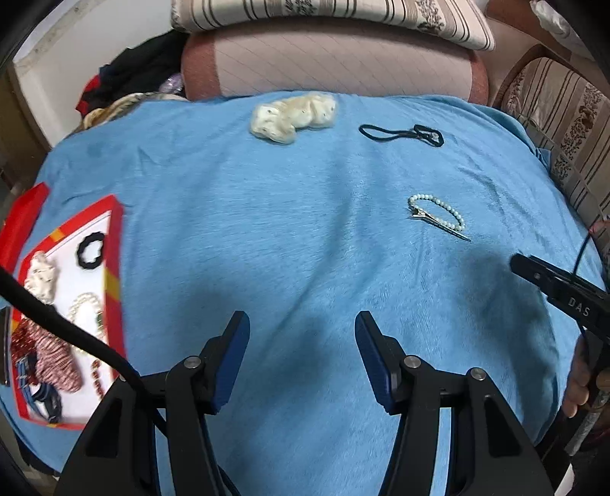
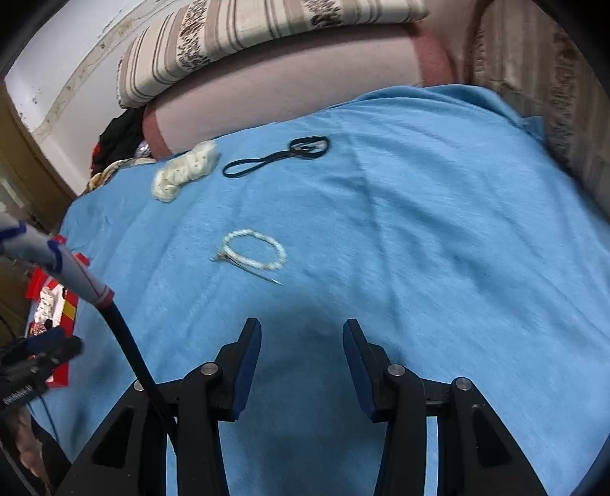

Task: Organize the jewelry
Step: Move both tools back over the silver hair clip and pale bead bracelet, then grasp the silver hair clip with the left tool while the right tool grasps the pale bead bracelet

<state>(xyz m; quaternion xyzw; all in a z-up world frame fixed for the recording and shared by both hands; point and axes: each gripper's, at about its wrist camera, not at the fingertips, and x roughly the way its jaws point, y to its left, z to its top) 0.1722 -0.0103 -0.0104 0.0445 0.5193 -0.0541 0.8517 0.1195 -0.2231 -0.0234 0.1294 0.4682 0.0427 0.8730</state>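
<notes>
A pearl bracelet [image 1: 442, 210] with a metal hair clip [image 1: 438, 220] lies on the blue cloth [image 1: 267, 229], right of centre; in the right wrist view the bracelet [image 2: 259, 250] lies ahead and left of my right gripper [image 2: 302, 328]. A cream scrunchie [image 1: 295, 114] and black hair ties [image 1: 404, 134] lie at the far edge, also in the right wrist view: scrunchie [image 2: 187, 168], ties [image 2: 282, 154]. A red-rimmed white tray [image 1: 114, 244] at the left holds several pieces. My left gripper [image 1: 302, 318] is open and empty above the cloth. My right gripper is open and empty.
A striped cushion [image 1: 331, 15] and a pink sofa seat [image 1: 335, 65] lie behind the cloth. Dark clothes [image 1: 133, 76] are piled at the back left. The right gripper's body [image 1: 560, 290] shows at the right edge of the left wrist view.
</notes>
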